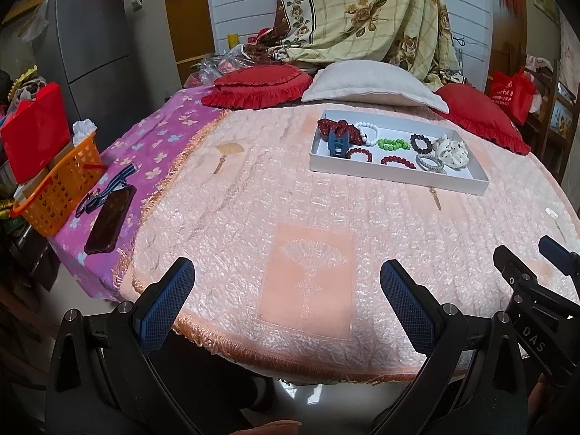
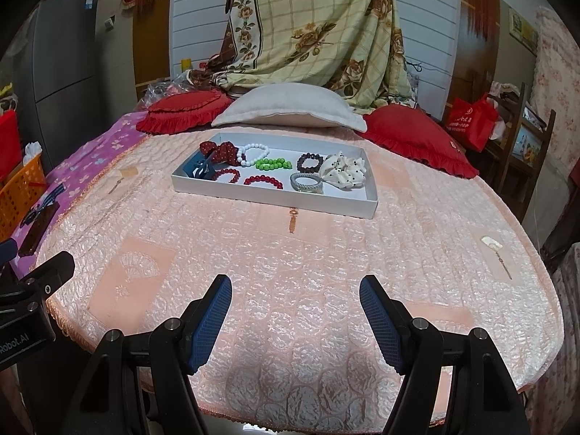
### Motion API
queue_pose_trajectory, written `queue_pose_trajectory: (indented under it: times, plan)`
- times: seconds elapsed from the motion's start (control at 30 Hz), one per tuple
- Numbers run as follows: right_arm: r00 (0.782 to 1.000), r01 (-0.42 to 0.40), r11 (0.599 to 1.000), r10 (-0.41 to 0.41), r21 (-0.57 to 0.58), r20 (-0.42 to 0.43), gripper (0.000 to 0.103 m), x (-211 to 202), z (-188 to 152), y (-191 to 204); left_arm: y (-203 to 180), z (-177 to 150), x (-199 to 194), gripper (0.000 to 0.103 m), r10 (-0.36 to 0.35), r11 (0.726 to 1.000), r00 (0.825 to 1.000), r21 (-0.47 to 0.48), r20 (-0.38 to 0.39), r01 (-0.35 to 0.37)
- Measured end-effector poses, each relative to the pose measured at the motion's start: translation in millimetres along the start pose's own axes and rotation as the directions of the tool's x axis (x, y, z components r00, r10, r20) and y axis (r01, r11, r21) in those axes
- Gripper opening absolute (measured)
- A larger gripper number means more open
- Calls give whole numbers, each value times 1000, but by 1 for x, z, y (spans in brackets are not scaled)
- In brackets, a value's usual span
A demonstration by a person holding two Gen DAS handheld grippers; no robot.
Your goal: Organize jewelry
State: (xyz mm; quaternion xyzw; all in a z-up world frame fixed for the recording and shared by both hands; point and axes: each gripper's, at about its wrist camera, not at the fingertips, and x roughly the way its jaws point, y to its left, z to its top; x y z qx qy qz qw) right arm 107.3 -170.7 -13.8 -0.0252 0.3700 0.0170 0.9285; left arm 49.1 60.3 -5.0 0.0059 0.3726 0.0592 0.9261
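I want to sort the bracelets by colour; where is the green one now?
The green bead bracelet lies mid-tray in the white tray, between the white bead bracelet and the dark bead bracelet.

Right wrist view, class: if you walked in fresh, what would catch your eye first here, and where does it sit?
The white tray at the far middle of the pink quilted cover stands out, filled with bead bracelets, including a bright green one, and a cream dotted scrunchie at its right end. Behind it lie red frilled cushions and a grey pillow. The right gripper stands open and empty in front.
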Motion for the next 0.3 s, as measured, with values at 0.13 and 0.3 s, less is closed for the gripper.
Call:
queue_pose_trajectory:
  times: [0.13, 0.3]
  plan:
    - [1000, -1, 1000, 1, 3, -5, 71, 2, 0, 1, 1, -1, 4, 102, 7, 1000, 1000, 8, -1, -7]
    - [1000, -7, 1000, 7, 5, -19, 71, 8, -1, 1, 2, -1, 8, 102, 15, 1000, 1000, 13, -3, -15]
